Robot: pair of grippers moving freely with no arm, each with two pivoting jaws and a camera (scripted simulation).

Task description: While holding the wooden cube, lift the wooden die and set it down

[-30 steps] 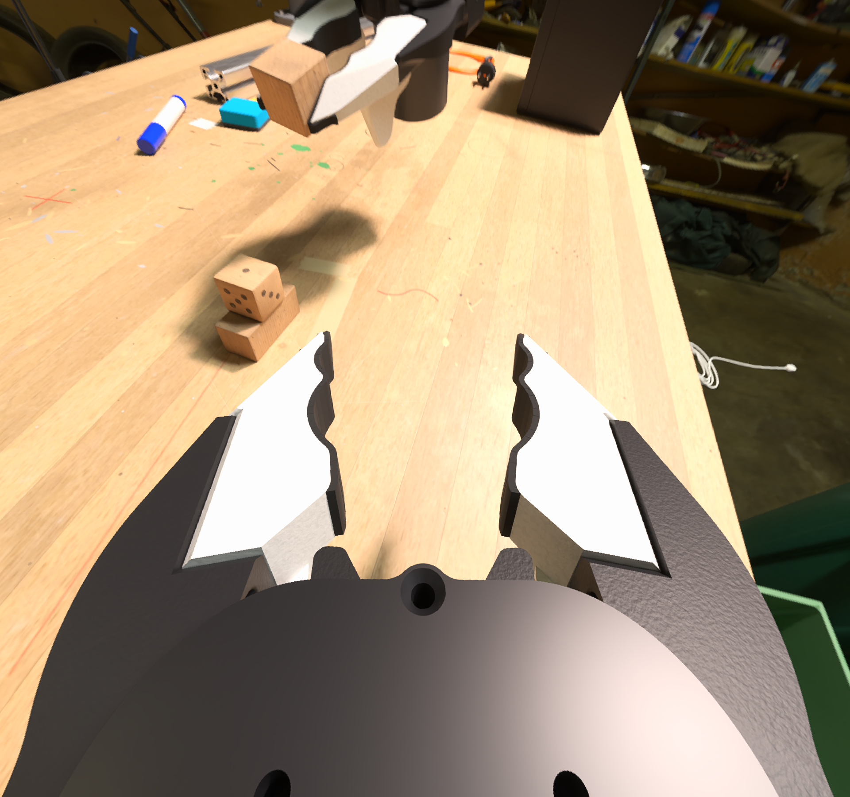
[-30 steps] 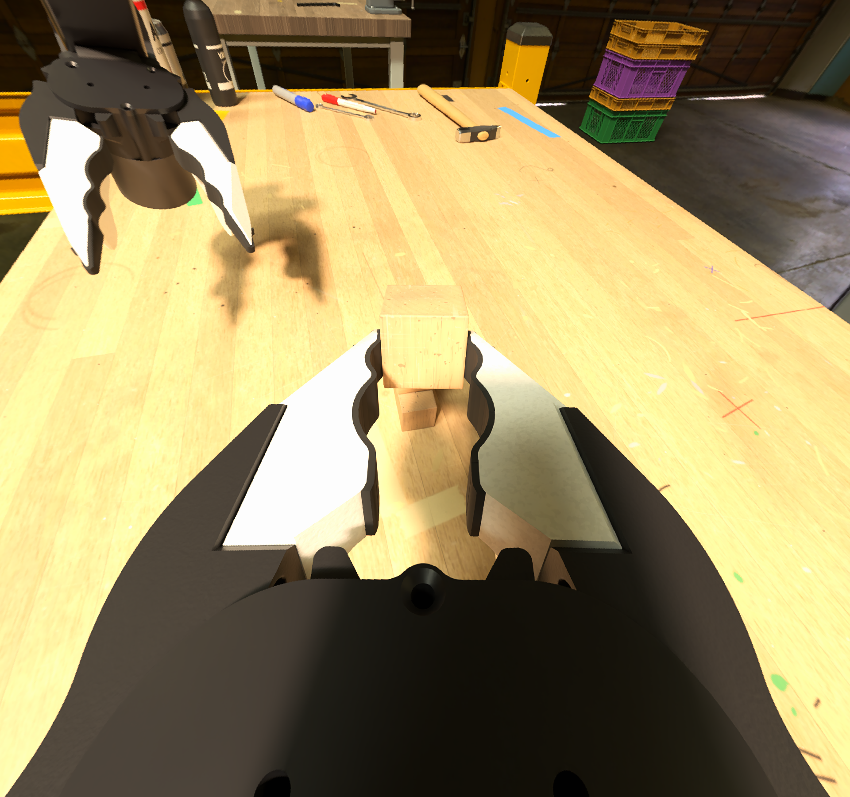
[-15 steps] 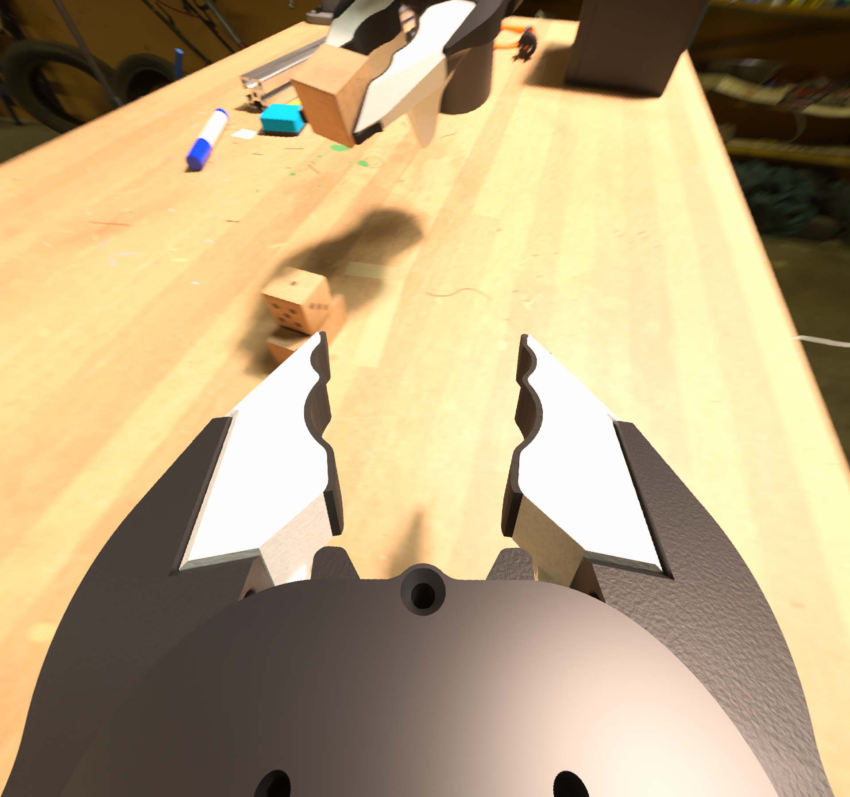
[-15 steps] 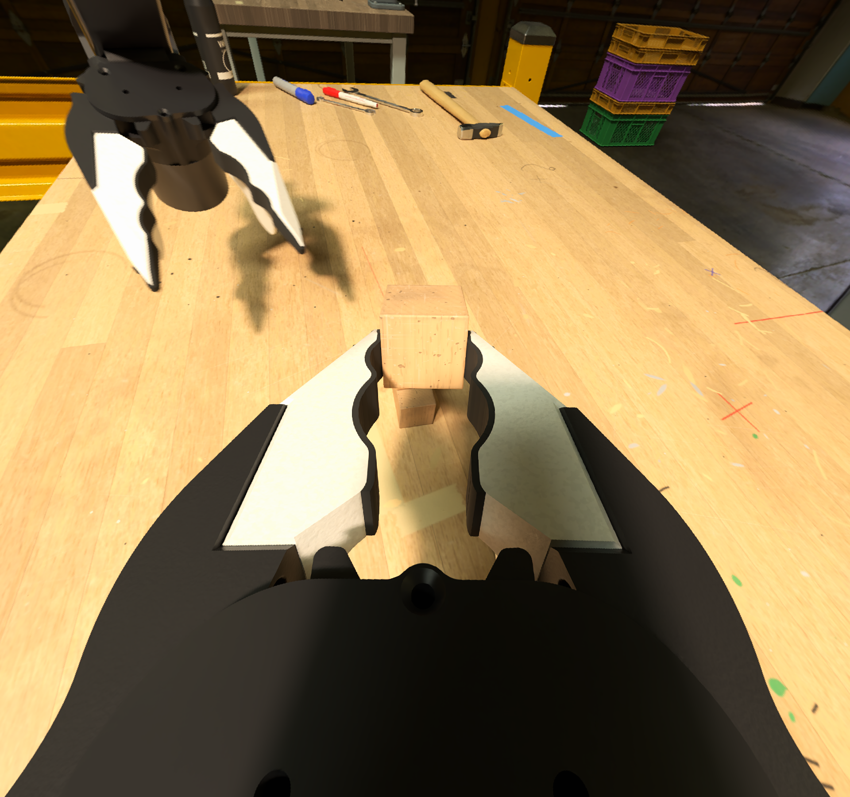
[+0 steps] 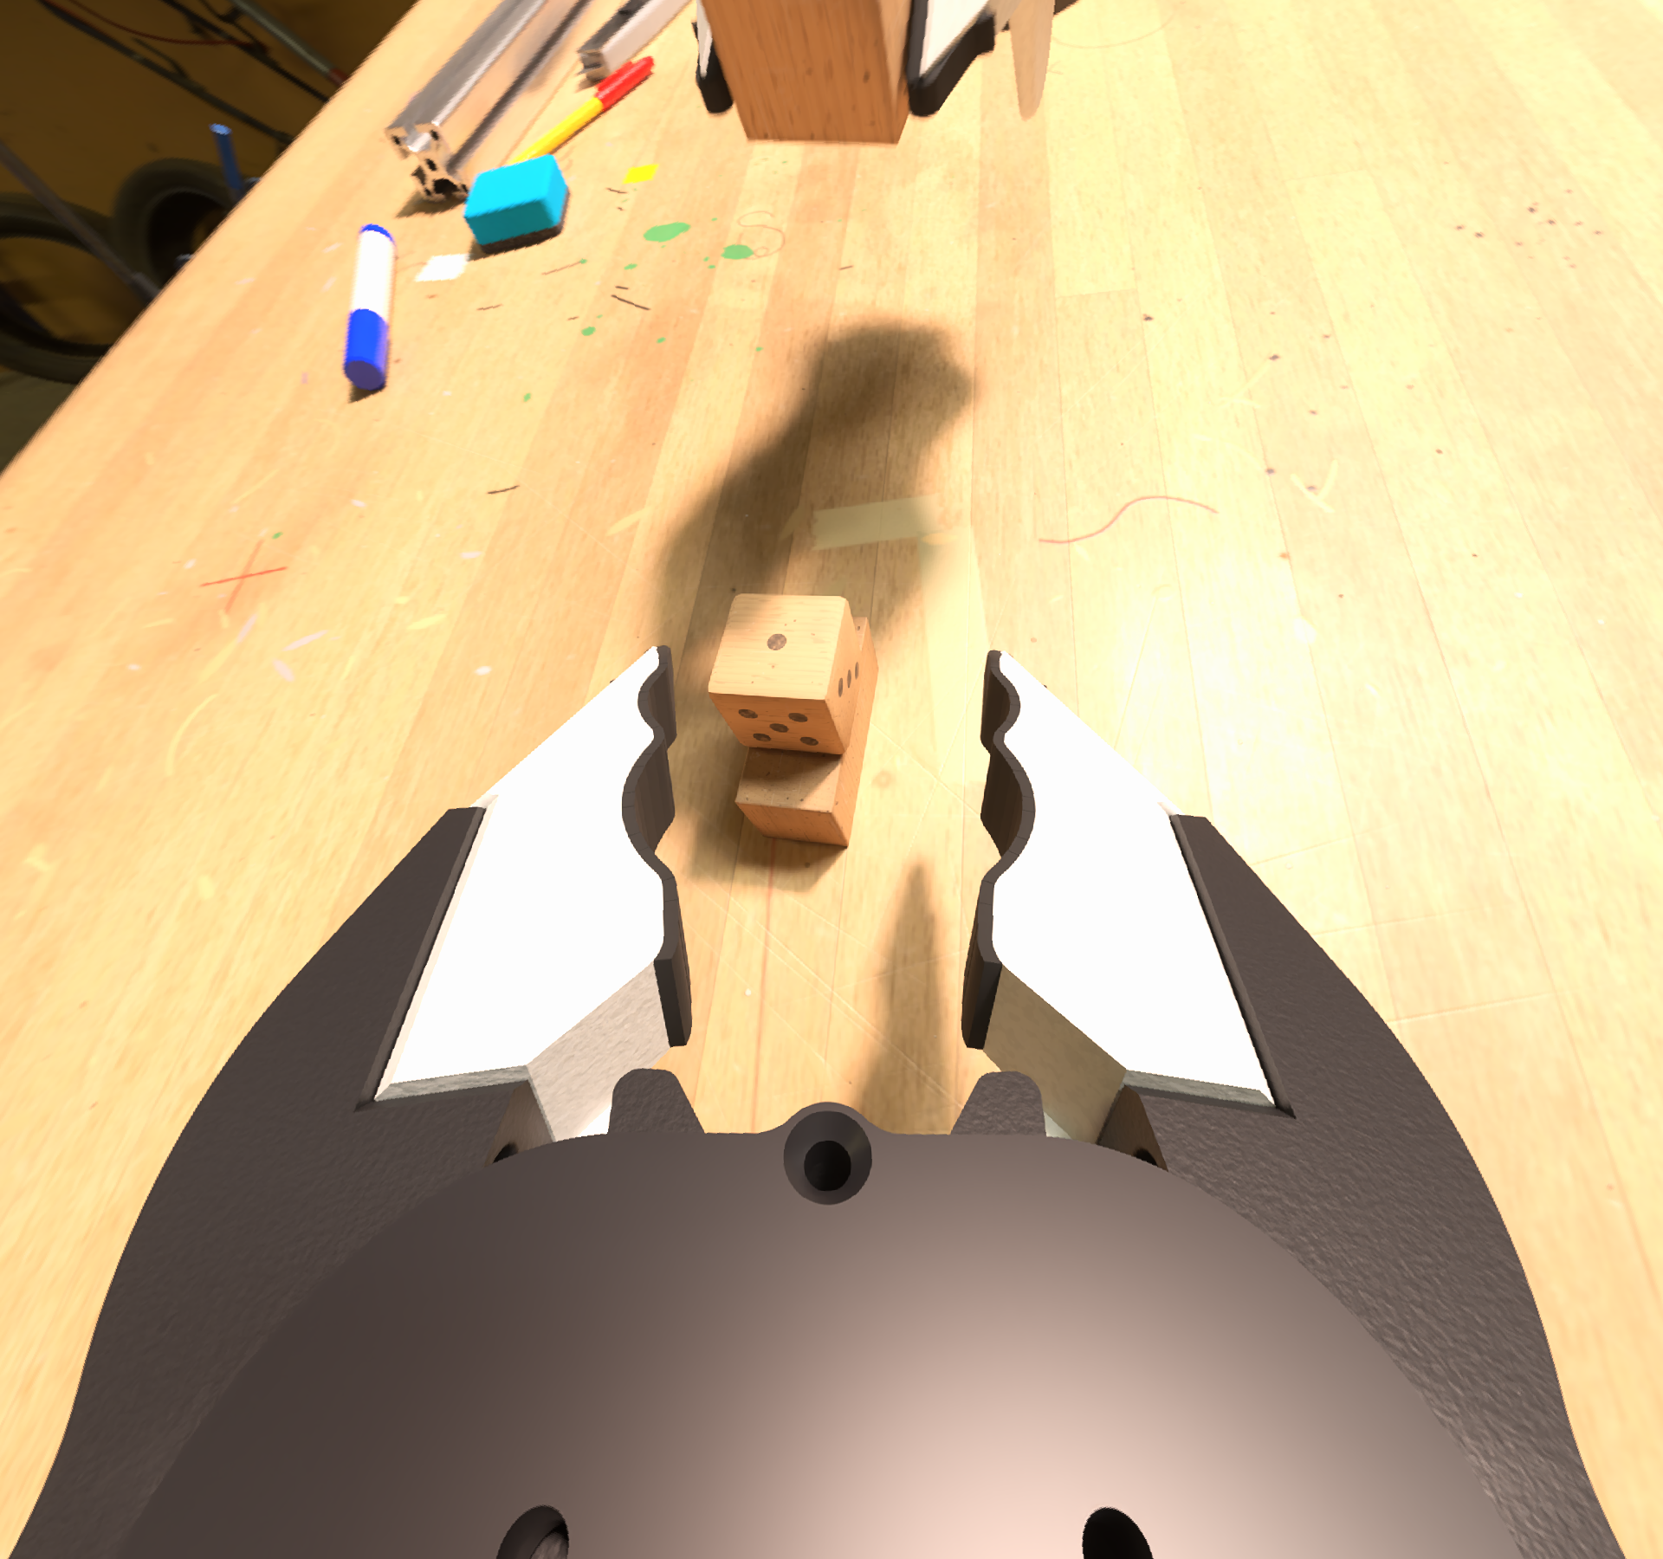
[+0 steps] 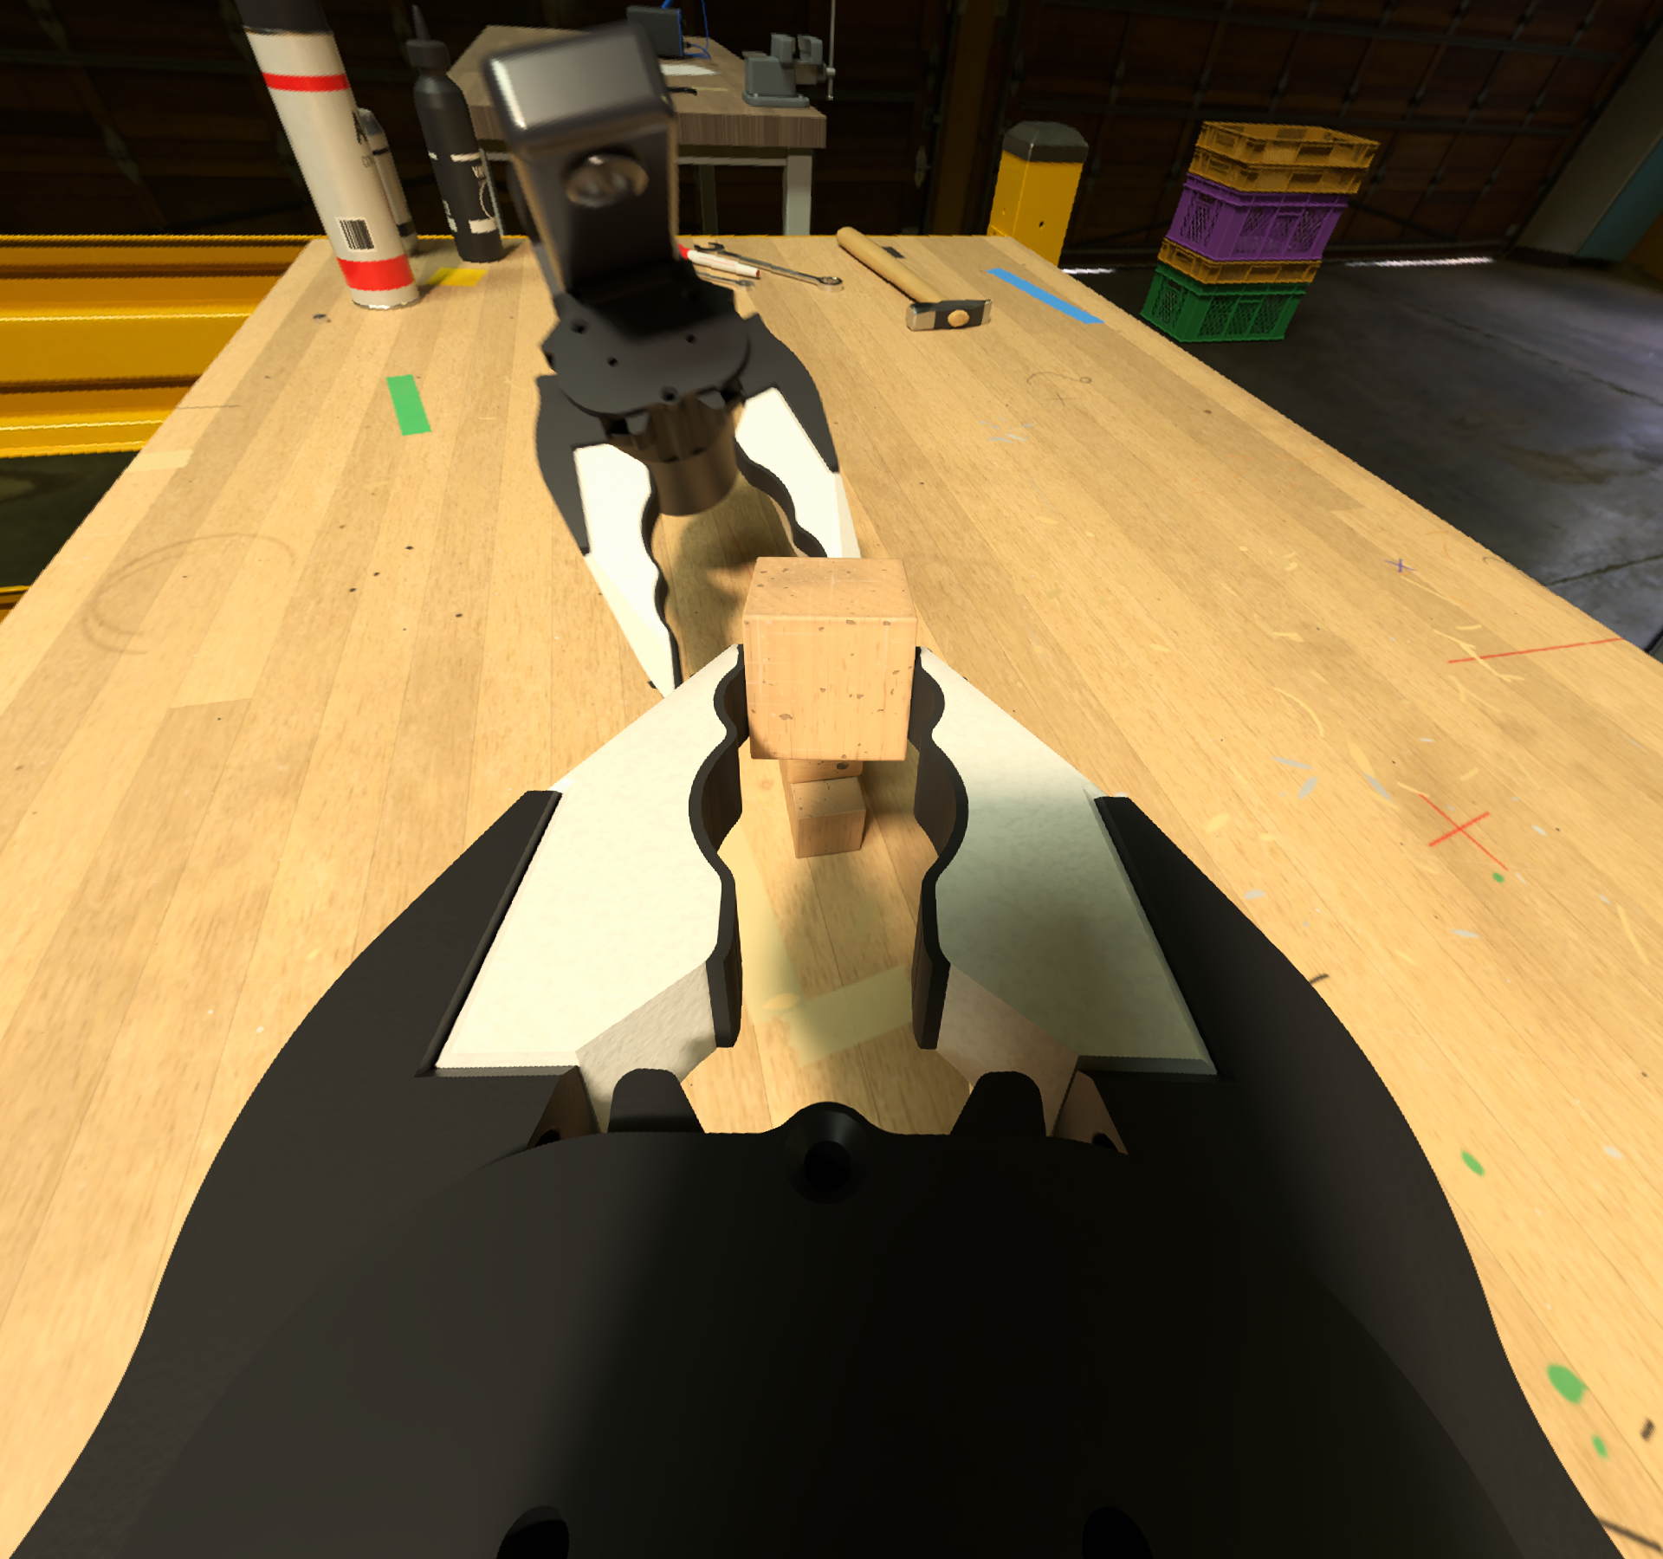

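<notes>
The wooden die sits on a small wooden block on the workbench. My left gripper is open and empty, and the die lies just ahead of its tips, in line with the gap. My right gripper is shut on the wooden cube and holds it in the air above the die. The cube also shows at the top of the left wrist view. In the right wrist view only a sliver of the die shows under the cube, with the left gripper's white fingers beyond.
A blue marker, cyan eraser, red-yellow pen and aluminium rail lie at the left. A dark cylinder, hammer, tall can and black bottle stand on the bench beyond the left gripper.
My left gripper has swung in and come down toward the die, which now sits centred just ahead of its open fingers. The right gripper still holds the cube in the same place.
</notes>
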